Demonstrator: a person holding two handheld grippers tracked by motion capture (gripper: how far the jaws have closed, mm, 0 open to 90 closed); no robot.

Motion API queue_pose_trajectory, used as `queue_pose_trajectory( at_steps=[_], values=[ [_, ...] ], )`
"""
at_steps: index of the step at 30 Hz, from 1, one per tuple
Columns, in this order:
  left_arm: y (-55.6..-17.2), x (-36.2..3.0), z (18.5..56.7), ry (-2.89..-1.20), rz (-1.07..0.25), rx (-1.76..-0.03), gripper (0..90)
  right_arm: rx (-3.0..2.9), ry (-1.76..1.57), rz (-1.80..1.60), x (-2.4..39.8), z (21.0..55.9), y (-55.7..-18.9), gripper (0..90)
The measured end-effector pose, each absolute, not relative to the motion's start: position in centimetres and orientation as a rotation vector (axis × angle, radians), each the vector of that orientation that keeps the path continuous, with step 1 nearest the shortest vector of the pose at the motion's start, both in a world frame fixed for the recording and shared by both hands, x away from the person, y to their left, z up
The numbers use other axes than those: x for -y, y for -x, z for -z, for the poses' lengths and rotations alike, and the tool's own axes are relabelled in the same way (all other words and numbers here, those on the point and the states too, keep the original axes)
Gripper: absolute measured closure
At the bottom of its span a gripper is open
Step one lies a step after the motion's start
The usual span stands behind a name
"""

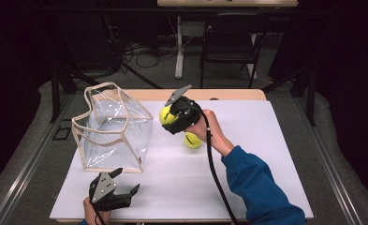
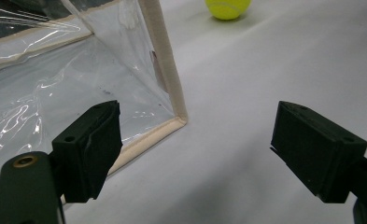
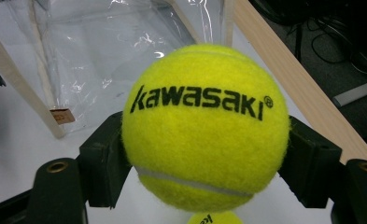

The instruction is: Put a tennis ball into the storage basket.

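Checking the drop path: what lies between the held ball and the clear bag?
Nothing: in the high view, bare white sheet separates the held ball from the clear bag.

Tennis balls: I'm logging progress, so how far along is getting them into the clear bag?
Done: nothing yet; the bag looks empty. In hand: the right gripper is shut on one ball, held above the table beside the bag. Left: a second ball lies on the table. The left gripper waits open at the bag's near corner.
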State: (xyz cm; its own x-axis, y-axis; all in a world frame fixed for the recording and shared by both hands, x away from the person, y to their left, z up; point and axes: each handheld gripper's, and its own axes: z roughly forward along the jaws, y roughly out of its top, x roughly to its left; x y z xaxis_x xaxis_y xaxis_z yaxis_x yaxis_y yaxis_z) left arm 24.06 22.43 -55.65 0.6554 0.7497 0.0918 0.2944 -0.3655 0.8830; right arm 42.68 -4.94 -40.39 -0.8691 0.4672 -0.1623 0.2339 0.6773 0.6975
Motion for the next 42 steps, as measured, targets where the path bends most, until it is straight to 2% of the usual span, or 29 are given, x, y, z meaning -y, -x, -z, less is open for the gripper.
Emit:
queue_pose_trajectory(
  at_steps=[42],
  values=[
    [-23.9,-22.6,55.5,-1.926,-0.62,-0.824,16.1,-2.551,-0.48,-0.998,1.8,36.6,-43.4,25.9]
  ],
)
